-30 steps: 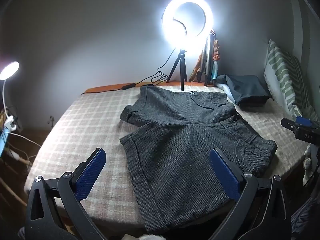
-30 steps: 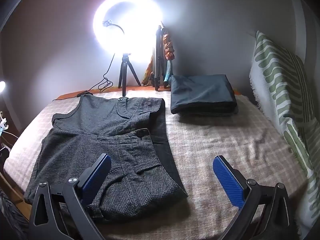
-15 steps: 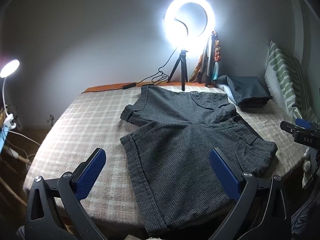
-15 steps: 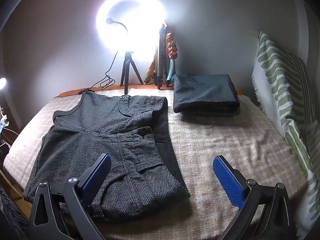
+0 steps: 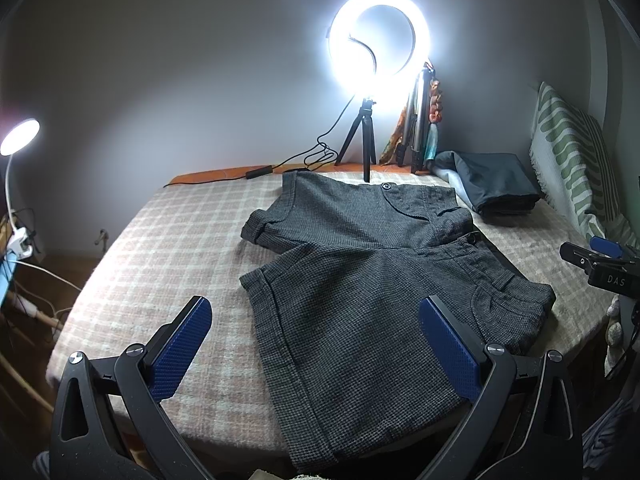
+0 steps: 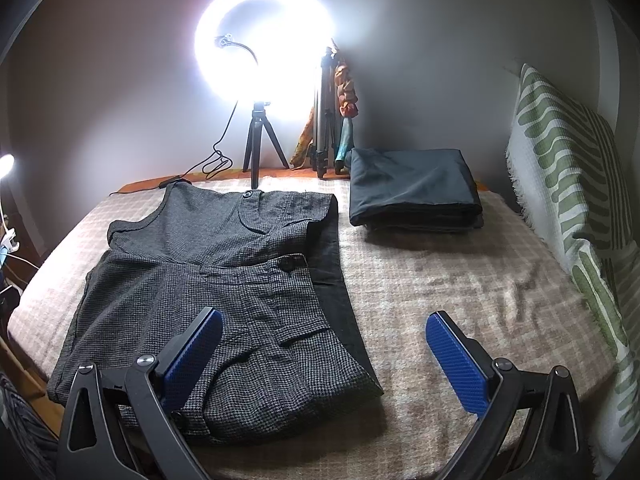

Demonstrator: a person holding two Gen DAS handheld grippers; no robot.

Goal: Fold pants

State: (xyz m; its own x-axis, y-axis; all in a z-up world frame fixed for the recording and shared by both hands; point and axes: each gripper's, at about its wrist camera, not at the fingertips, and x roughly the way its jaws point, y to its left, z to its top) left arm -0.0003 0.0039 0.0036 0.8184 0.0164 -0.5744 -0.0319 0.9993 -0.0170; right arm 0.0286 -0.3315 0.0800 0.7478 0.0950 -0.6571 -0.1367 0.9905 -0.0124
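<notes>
We see the grey shorts [image 5: 360, 280] spread flat on the checked bedspread [image 5: 168, 248], their near hem reaching the bed's front edge. Bare cover lies either side. Our left gripper [image 5: 316, 344] and right gripper [image 6: 324, 356] hover wide, holding nothing. A ring light [image 6: 264, 44] glares behind.

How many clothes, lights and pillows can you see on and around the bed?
Clothes: 2, the grey shorts and the folded dark pants
Lights: 2, the ring light and the small lamp
Pillows: 1, the striped pillow
Total: 5
</notes>
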